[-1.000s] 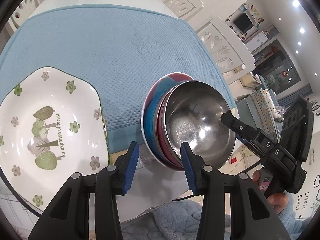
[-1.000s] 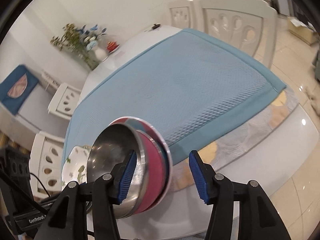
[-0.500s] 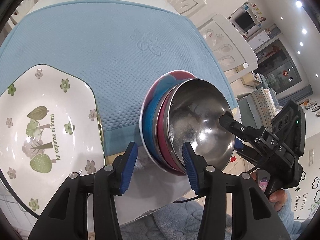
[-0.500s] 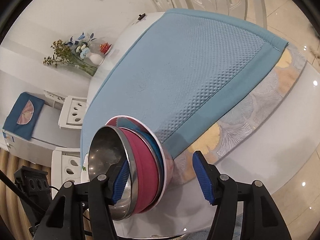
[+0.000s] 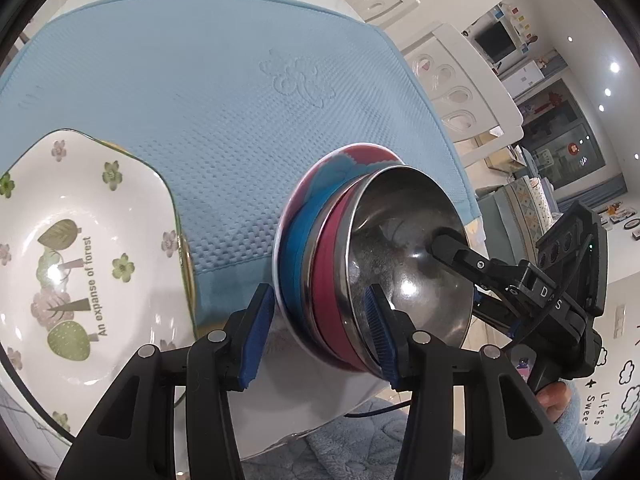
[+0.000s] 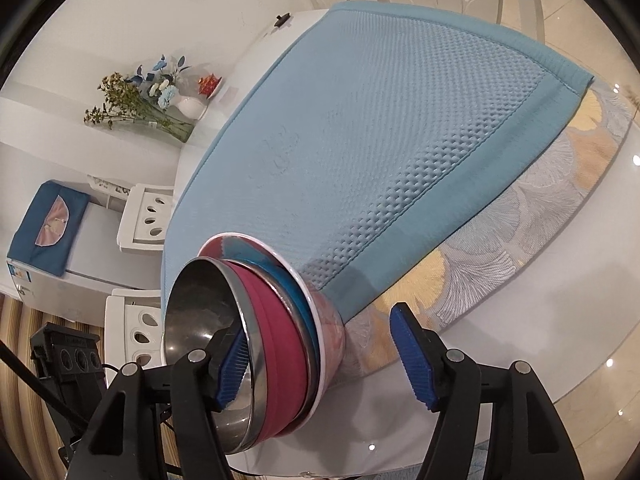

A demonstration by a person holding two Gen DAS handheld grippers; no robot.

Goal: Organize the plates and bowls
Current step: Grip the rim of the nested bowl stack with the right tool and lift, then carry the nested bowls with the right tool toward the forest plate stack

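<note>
A nested stack of bowls (image 5: 340, 280), a steel bowl (image 5: 404, 264) in a magenta one, a blue one and a white-rimmed red and blue one, is tipped on its side at the table's near edge. It also shows in the right wrist view (image 6: 276, 344). My left gripper (image 5: 318, 338) is open and straddles the stack's rims, one finger inside the steel bowl. My right gripper (image 6: 326, 356) is open, its left finger (image 6: 232, 364) inside the steel bowl (image 6: 200, 320), its right finger apart from the stack. A white floral plate (image 5: 80, 248) lies to the left.
A blue textured mat (image 5: 200, 92) covers the round white table (image 6: 520, 380). White chairs (image 5: 460, 92) stand around it. A vase of flowers (image 6: 160, 100) sits at the table's far side. A fluffy blue rug (image 5: 340, 448) lies on the floor below.
Both grippers have moved closer to the bowl stack. The stack has tipped further onto its side. The right view has tilted down toward the table.
</note>
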